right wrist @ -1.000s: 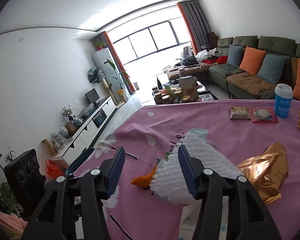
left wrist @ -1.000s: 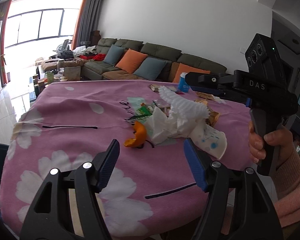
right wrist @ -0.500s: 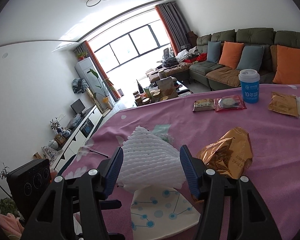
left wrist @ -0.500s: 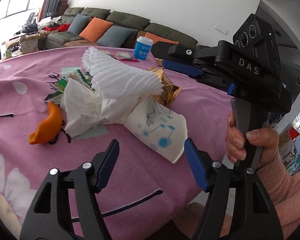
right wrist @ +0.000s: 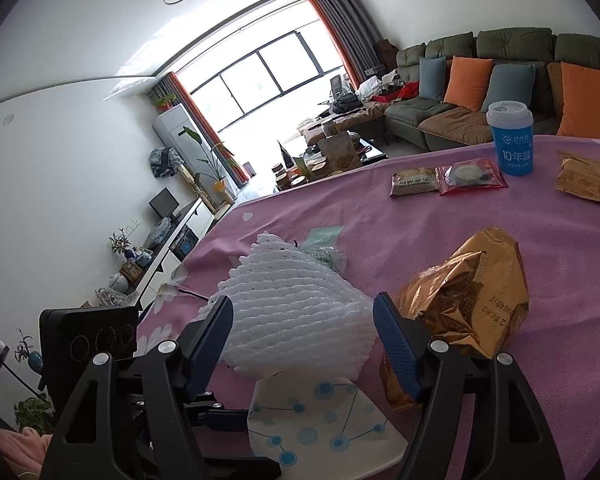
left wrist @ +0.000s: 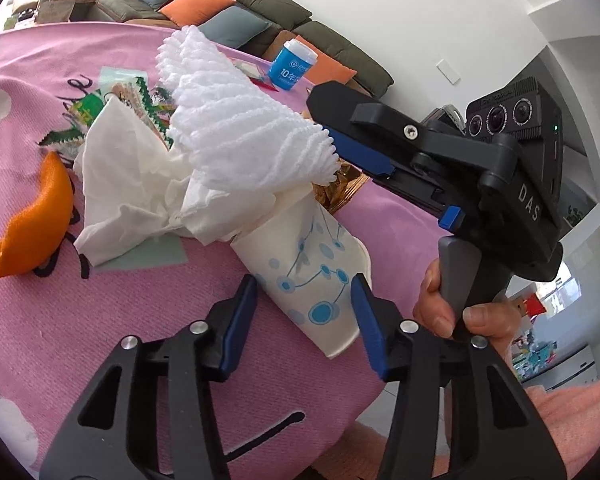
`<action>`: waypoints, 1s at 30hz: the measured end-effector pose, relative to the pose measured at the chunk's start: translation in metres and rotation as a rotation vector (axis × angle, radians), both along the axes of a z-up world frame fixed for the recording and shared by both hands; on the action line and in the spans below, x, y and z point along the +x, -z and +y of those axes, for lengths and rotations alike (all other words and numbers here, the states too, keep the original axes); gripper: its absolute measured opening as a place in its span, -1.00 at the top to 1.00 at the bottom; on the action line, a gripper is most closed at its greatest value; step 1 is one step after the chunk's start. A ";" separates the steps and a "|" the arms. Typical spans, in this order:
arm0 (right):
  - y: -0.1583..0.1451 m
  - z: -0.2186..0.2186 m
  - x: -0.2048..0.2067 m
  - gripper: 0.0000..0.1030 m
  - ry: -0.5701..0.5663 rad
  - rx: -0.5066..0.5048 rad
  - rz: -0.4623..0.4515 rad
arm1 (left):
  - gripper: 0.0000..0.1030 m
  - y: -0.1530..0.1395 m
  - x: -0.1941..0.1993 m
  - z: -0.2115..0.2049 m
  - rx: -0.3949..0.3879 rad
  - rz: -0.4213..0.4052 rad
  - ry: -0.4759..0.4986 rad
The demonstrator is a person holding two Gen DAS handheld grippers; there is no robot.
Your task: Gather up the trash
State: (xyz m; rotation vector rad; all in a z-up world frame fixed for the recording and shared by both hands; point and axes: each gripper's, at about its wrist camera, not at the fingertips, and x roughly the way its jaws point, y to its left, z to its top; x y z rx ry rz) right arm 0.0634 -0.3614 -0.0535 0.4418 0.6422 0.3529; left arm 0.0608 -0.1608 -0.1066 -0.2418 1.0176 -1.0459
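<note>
A white paper cup (left wrist: pixel 312 276) with blue dots lies on its side on the pink tablecloth (left wrist: pixel 100 340), stuffed with crumpled white tissue (left wrist: pixel 128 176) and a white foam net (left wrist: pixel 240 112). My left gripper (left wrist: pixel 304 284) straddles the cup's near end. Its jaws are closing, the pads close to the cup's sides with no squeeze showing. My right gripper (right wrist: pixel 300 312) has the foam net (right wrist: pixel 296 320) between its jaws, which are opening. The cup (right wrist: pixel 320 428) lies just below it. An orange peel (left wrist: pixel 36 220) lies left of the tissue. A crumpled gold wrapper (right wrist: pixel 468 304) sits right of the right gripper.
A blue lidded cup (right wrist: pixel 512 144), two snack packets (right wrist: pixel 414 184) (right wrist: pixel 470 176) and a brown packet (right wrist: pixel 588 180) lie farther back on the table. A green wrapper (left wrist: pixel 88 108) lies behind the tissue. The table's edge runs just below and right of the paper cup. A hand (left wrist: pixel 452 312) grips the right gripper's handle.
My left gripper came in and down to the paper cup, and its jaws narrowed around it. The right gripper sank a little and its jaws widened around the foam net.
</note>
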 end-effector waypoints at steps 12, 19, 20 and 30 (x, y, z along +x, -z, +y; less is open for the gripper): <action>0.009 -0.008 -0.002 0.26 -0.005 0.063 0.023 | 0.48 -0.001 0.003 0.020 -0.019 -0.012 -0.024; 0.008 -0.015 -0.011 0.79 0.010 0.065 -0.014 | 0.10 -0.001 0.000 0.021 -0.006 -0.016 -0.009; 0.008 -0.017 -0.012 0.80 0.018 0.072 -0.018 | 0.09 -0.002 -0.001 0.019 0.001 -0.022 -0.006; 0.012 -0.031 -0.019 0.80 0.043 0.106 -0.027 | -0.06 -0.010 -0.041 0.003 0.155 -0.241 0.057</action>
